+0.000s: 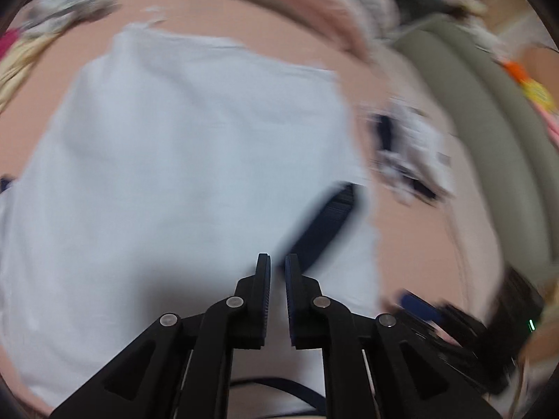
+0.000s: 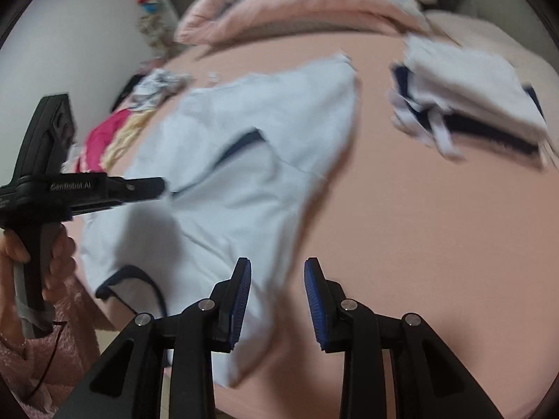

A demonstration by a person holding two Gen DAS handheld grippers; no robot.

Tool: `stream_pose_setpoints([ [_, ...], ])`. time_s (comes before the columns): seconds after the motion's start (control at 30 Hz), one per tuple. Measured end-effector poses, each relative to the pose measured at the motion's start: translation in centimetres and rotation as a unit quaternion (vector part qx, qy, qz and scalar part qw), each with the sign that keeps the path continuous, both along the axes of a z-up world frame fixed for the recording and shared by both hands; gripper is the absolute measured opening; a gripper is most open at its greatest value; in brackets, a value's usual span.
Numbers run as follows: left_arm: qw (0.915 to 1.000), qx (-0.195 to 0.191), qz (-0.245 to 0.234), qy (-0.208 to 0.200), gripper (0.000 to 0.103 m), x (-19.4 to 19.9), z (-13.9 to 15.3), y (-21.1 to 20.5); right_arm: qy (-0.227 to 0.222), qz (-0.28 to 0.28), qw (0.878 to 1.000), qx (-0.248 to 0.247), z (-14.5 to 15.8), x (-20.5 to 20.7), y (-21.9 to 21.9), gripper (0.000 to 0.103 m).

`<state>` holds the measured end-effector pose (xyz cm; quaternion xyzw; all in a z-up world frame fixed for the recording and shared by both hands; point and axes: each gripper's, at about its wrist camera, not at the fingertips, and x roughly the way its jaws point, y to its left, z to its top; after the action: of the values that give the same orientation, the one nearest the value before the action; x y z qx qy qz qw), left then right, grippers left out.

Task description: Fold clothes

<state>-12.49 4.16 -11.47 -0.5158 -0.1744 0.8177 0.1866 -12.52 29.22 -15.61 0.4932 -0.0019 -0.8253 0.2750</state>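
Observation:
A pale blue shirt with dark navy trim (image 1: 181, 160) lies spread on the pink bed sheet (image 1: 419, 237); it also shows in the right wrist view (image 2: 244, 174). My left gripper (image 1: 277, 262) hovers over the shirt's near part by the navy collar (image 1: 325, 223), jaws nearly together with a narrow gap, nothing between them. It shows from the side in the right wrist view (image 2: 153, 186). My right gripper (image 2: 277, 269) is open and empty above the shirt's near right edge. Both views are motion-blurred.
A folded white and navy garment (image 2: 468, 104) lies at the right of the bed (image 2: 436, 244). Pink bedding (image 2: 297, 10) is piled at the far side. Pink and yellow clothes (image 2: 115, 136) lie at the left. A grey-green padded edge (image 1: 482, 122) curves at the right.

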Motion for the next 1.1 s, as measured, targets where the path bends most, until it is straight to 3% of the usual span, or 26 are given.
stream_pose_setpoints([
  [0.07,0.9986,-0.017,-0.046,0.016,0.007,0.2,-0.3,2.4,-0.024,0.023,0.998,0.051,-1.6,0.2,-1.7,0.033],
  [0.1,0.9966,-0.051,-0.063,0.015,0.007,-0.2,-1.0,3.7,-0.043,0.027,0.996,0.08,-2.5,0.7,-2.0,0.033],
  [0.17,0.9904,-0.124,-0.06,-0.003,0.007,-1.3,-2.6,4.3,-0.042,0.044,0.992,0.109,-2.8,2.0,-1.6,0.033],
  [0.2,0.9905,-0.13,-0.044,-0.013,0.006,-2.1,-3.0,3.7,-0.049,0.046,0.991,0.114,-2.6,2.5,-1.1,0.033],
  [0.3,0.9955,-0.093,0.006,-0.016,0.007,-2.8,-1.6,1.5,-0.08,-0.019,0.992,0.099,-2.4,3.4,2.5,0.033],
  [0.33,0.9971,-0.075,0.009,-0.008,0.007,-2.3,-1.0,1.0,-0.073,-0.038,0.993,0.08,-1.7,3.5,3.2,0.034],
  [0.43,0.999,-0.041,-0.018,0.001,0.007,-0.6,-0.2,1.5,-0.007,-0.026,0.999,0.023,1.3,3.7,2.2,0.034],
  [0.53,0.9983,-0.022,-0.053,0.002,0.007,0.6,-0.5,2.8,0.007,-0.001,0.998,0.059,1.1,3.3,-0.4,0.038],
  [0.6,0.9975,-0.007,-0.07,-0.014,0.007,0.9,-1.2,3.4,-0.016,-0.012,0.996,0.086,-0.3,3.0,-1.1,0.038],
  [0.7,0.998,-0.025,-0.051,-0.026,0.008,0.1,-1.9,4.4,-0.058,-0.064,0.993,0.075,-1.6,3.1,1.4,0.038],
  [0.8,0.9982,0.006,-0.043,-0.041,0.011,0.4,-2.2,4.2,-0.094,-0.11,0.989,0.006,-1.7,3.1,4.7,0.047],
  [0.87,0.9974,0.025,-0.049,-0.045,0.026,0.8,-2.2,4.3,-0.11,-0.13,0.985,-0.023,-1.9,2.8,5.6,0.047],
  [0.93,0.9977,0.021,-0.051,-0.038,0.033,1.1,-2.3,4.8,-0.116,-0.141,0.982,-0.039,-1.9,2.3,5.9,0.047],
  [1.1,0.9988,-0.015,-0.036,-0.03,0.033,1.6,-2.5,5.4,-0.118,-0.15,0.98,-0.054,-1.6,2.3,6.3,0.047],
])
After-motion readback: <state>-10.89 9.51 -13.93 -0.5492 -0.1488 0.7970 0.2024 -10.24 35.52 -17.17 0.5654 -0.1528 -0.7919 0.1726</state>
